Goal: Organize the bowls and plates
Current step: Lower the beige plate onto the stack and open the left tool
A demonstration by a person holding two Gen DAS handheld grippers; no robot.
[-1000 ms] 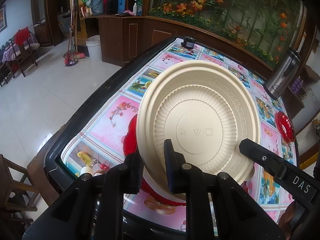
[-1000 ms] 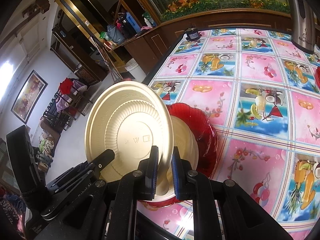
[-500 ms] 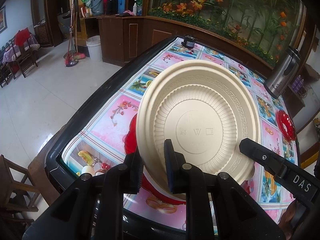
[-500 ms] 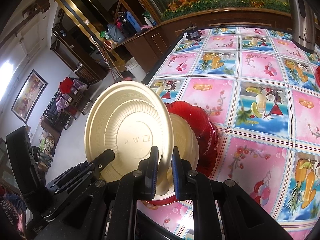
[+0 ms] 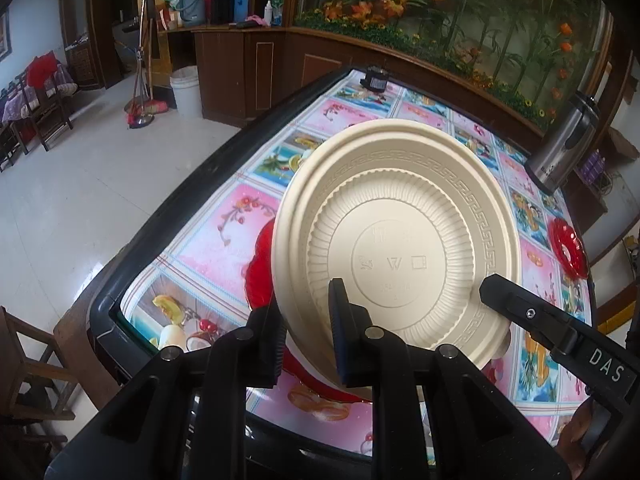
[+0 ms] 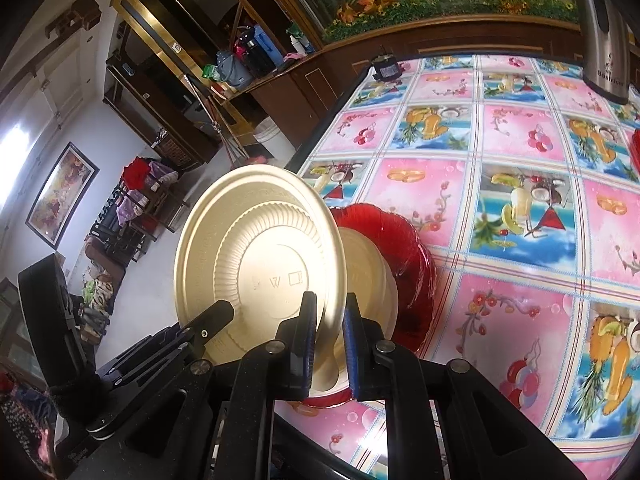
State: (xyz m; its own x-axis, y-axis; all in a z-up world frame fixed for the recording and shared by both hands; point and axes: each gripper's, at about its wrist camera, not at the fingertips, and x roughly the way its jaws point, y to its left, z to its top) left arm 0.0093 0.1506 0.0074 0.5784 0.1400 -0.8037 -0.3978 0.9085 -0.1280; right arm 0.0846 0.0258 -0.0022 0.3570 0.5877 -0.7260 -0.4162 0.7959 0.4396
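Note:
A cream plastic plate (image 5: 396,236) is held tilted up on edge, its underside toward both cameras; it shows in the right wrist view too (image 6: 260,264). My left gripper (image 5: 306,312) is shut on its lower rim. My right gripper (image 6: 328,328) is shut on the rim as well, and its finger shows in the left view (image 5: 532,316). Behind the plate a red glass plate (image 6: 404,264) lies on the table with cream dishes (image 6: 368,272) stacked in it. A small red glass dish (image 5: 568,248) sits far right.
The table (image 6: 520,160) has a bright fruit-print cloth and a black rim (image 5: 168,224). A steel thermos (image 6: 604,28) stands at the far side, and a small dark object (image 6: 386,66) at the far corner. Wooden chairs (image 5: 24,364) stand left of the table.

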